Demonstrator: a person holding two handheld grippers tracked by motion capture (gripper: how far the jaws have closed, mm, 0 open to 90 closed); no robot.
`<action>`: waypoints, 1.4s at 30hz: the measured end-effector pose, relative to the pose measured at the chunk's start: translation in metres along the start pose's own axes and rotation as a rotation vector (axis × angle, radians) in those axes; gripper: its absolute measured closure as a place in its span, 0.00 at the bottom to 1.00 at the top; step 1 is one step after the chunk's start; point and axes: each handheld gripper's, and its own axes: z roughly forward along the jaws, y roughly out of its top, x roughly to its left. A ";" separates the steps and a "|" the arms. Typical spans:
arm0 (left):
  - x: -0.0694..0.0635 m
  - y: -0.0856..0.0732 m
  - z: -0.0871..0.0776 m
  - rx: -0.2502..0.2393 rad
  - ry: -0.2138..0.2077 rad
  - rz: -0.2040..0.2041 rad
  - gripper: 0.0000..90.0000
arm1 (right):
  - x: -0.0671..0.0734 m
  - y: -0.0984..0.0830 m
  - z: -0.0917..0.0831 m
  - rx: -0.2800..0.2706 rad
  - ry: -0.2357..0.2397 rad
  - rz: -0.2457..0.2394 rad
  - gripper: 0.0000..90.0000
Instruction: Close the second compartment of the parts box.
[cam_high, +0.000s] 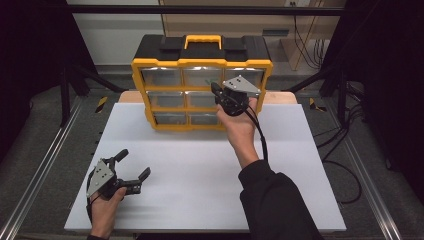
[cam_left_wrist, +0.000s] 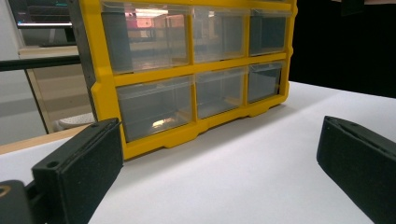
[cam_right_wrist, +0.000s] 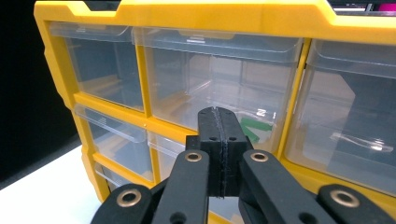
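**Drawer organiser and two hand-held grippers on a white worktop**

High view. Yellow-and-black drawer organiser (cam_high: 202, 85), upright at the far edge of the white worktop (cam_high: 200, 175), three rows of three clear drawers facing the person, yellow carry handle (cam_high: 202, 40) on top. Right hand-held gripper (cam_high: 216, 90): raised in front of the organiser's right side, jaws pointing at the drawer fronts, close to the middle row; contact cannot be told from here. Left hand-held gripper (cam_high: 134, 165): low over the near left part of the worktop, well apart from the organiser, jaws spread wide, nothing between them.

Left gripper view. Both black jaws stand far apart at the lower corners, with bare worktop (cam_left_wrist: 243, 172) between. Organiser (cam_left_wrist: 187, 74) stands beyond, seen at an angle.

Right gripper view. Jaws pressed together, pads meeting along one seam, nothing held. Their tip sits just before the top middle drawer (cam_right_wrist: 219, 79) of the organiser (cam_right_wrist: 210, 18). A green item (cam_right_wrist: 254, 128) lies inside that drawer.
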 end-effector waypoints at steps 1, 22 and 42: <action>0.000 0.000 0.000 -0.001 0.000 0.000 0.00 | 0.000 0.000 -0.001 0.001 0.000 0.003 1.00; 0.000 0.000 0.000 0.000 0.000 0.001 0.00 | 0.003 0.004 -0.015 0.016 0.068 0.003 0.59; -0.001 0.000 0.000 0.001 -0.001 0.001 0.00 | 0.005 0.007 -0.031 0.076 0.063 -0.061 0.12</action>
